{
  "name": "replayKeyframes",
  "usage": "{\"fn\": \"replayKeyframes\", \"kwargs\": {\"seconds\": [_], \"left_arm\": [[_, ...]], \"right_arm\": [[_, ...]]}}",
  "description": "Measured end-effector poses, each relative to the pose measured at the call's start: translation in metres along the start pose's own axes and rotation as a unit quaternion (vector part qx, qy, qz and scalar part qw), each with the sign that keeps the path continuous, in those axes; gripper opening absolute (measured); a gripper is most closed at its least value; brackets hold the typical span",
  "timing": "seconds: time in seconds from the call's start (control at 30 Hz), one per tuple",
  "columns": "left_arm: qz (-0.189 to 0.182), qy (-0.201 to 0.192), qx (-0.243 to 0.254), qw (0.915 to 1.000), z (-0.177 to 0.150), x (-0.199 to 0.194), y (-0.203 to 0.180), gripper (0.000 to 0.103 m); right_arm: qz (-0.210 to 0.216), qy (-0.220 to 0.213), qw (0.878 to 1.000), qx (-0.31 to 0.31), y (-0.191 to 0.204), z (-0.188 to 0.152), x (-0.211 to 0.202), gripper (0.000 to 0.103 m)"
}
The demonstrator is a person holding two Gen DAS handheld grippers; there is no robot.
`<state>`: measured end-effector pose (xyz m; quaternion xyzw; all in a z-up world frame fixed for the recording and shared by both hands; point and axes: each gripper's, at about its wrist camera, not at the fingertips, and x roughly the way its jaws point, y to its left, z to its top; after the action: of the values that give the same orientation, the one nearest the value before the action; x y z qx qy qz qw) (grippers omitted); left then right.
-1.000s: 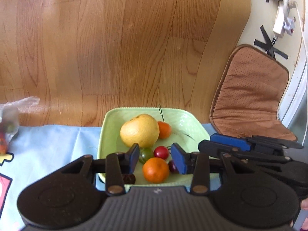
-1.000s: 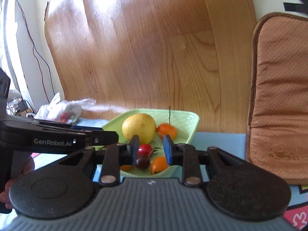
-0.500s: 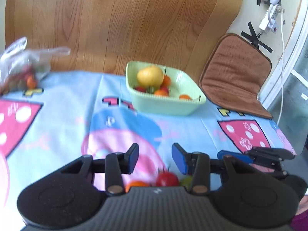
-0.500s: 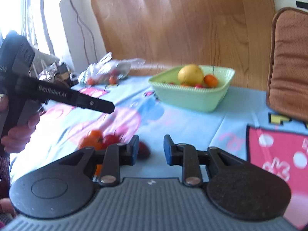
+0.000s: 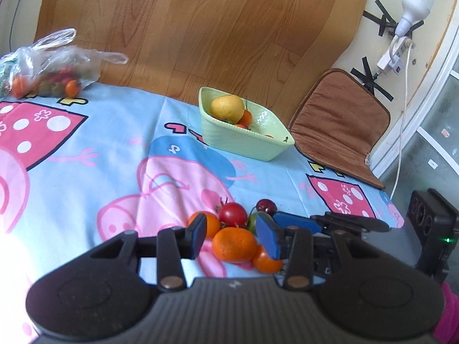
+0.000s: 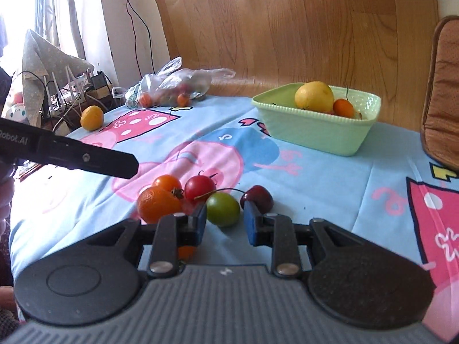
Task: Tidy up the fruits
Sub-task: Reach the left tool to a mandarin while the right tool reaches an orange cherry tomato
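- Left wrist view: the left gripper (image 5: pixel 233 236) hangs low over the cartoon-print tablecloth (image 5: pixel 86 154), its 2 blue pads parted with nothing pinched between them.
- A mandarin (image 5: pixel 233 244) lies on the cloth in the gap between the pads, touching neither that I can tell.
- A red tomato (image 5: pixel 232 214) sits just beyond the gap; an orange tomato (image 5: pixel 210 223) is partly hidden behind the left pad.
- A green tomato (image 5: pixel 252 222) peeks out behind the right pad, a dark cherry (image 5: pixel 266 205) lies just past it, and another orange fruit (image 5: pixel 265 261) lies below that pad.
- The right gripper (image 5: pixel 295 221) reaches in from the right, beside the pile.
- The green bowl (image 5: pixel 246 143) stands well beyond, holding a large yellow fruit (image 5: pixel 226 108).
- A plastic bag (image 5: pixel 48 66) of fruit lies far left.
- Right wrist view: the right gripper (image 6: pixel 225 219) has its pads narrowly apart, gripping nothing.
- The green tomato (image 6: pixel 223 209) lies just ahead of the gap, slightly toward the left pad; the cherry (image 6: pixel 258 197) lies beyond the right pad's tip.
- The mandarin (image 6: pixel 156 205), orange tomato (image 6: pixel 167 183) and red tomato (image 6: pixel 199 187) cluster left of the fingers.
- The left gripper's finger (image 6: pixel 86 159) juts in above that cluster.
- The bowl (image 6: pixel 315 132) stands far ahead on the right.
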<state>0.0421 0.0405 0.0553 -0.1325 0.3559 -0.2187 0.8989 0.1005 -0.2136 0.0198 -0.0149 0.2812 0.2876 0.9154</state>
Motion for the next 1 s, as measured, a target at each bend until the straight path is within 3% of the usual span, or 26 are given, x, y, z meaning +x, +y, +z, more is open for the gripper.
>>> {"fn": "replayKeyframes", "kwargs": {"seconds": [0.3, 0.33, 0.43, 0.53, 0.63, 0.7, 0.9, 1.0], "left_arm": [[-0.018, -0.019, -0.048, 0.9985, -0.016, -0.015, 0.016, 0.044], [-0.023, -0.019, -0.047, 0.9984, -0.016, -0.014, 0.014, 0.044], [-0.019, -0.024, -0.026, 0.9992, -0.013, -0.005, -0.001, 0.051], [0.011, -0.032, 0.02, 0.9992, -0.014, 0.008, -0.023, 0.052], [0.039, -0.023, 0.04, 0.9982, -0.021, 0.021, -0.031, 0.043], [0.061, -0.025, 0.044, 0.9968, -0.027, 0.023, -0.03, 0.036], [0.035, -0.025, 0.016, 0.9989, -0.044, 0.0, -0.014, 0.027], [0.028, -0.017, 0.003, 0.9994, -0.05, -0.001, -0.009, 0.033]], "right_arm": [[0.026, -0.014, 0.998, 0.05, -0.002, -0.02, -0.034, 0.037], [0.032, -0.012, 0.998, 0.05, 0.0, -0.022, -0.037, 0.042], [0.043, -0.006, 0.999, 0.034, 0.012, -0.024, -0.037, 0.047], [0.043, 0.004, 0.999, 0.03, 0.019, -0.022, -0.025, 0.047], [0.045, 0.011, 0.999, 0.016, 0.026, -0.021, -0.015, 0.046], [0.033, 0.015, 0.999, 0.004, 0.029, -0.022, -0.012, 0.031], [0.009, 0.004, 1.0, -0.004, 0.018, -0.025, -0.029, 0.029], [0.009, 0.007, 1.0, 0.004, 0.014, -0.028, -0.029, 0.029]]}}
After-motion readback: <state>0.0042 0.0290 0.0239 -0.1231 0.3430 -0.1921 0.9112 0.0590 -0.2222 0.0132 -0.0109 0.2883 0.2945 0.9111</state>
